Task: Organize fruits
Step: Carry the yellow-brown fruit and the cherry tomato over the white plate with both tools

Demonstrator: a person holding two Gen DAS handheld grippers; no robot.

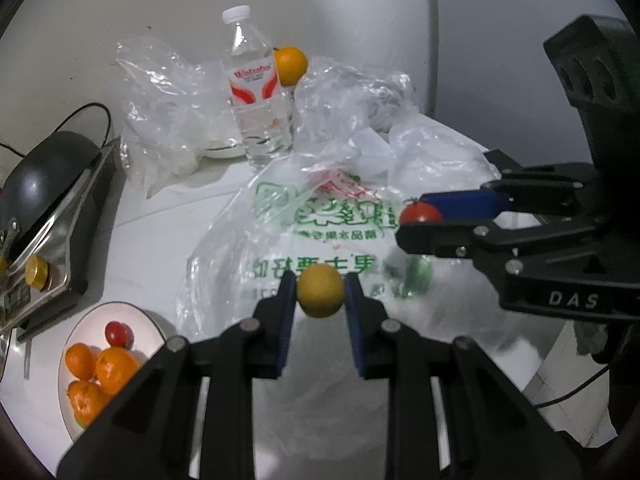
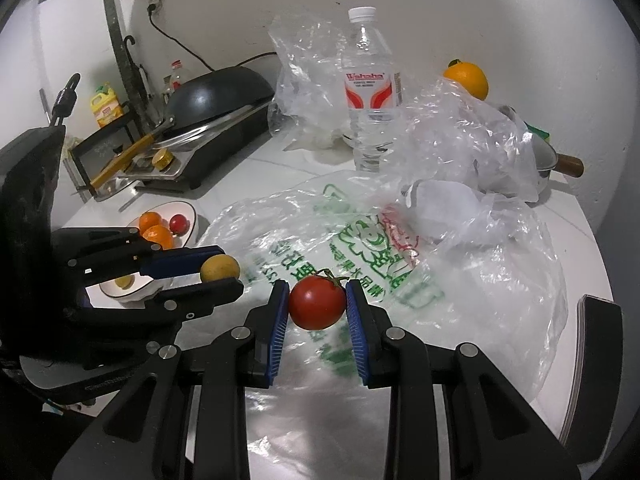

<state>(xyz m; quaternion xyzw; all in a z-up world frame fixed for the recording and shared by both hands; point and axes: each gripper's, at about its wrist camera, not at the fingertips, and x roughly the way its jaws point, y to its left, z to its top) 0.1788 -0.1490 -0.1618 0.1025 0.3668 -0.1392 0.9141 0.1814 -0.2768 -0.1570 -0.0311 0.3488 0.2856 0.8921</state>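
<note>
Behind printed bag (image 2: 360,248), Wahaha bottle (image 2: 370,92), green print perhaps Chinese

bottle (image 2: 371,92) behind bag (image 2: 360,248), plate (image 2: 191,216) left (holding fruit)

A capped water bottle (image 2: 370,92) stands upright on the white counter (image 2: 256,168), crumpled clear bags (image 2: 308,68) beside it, a black wok (image 2: 220,92) off left.

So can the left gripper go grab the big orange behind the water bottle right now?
Probably not yet. The left gripper is already shut on a small yellow fruit, and the water bottle and crumpled plastic bags stand before the orange.
</note>
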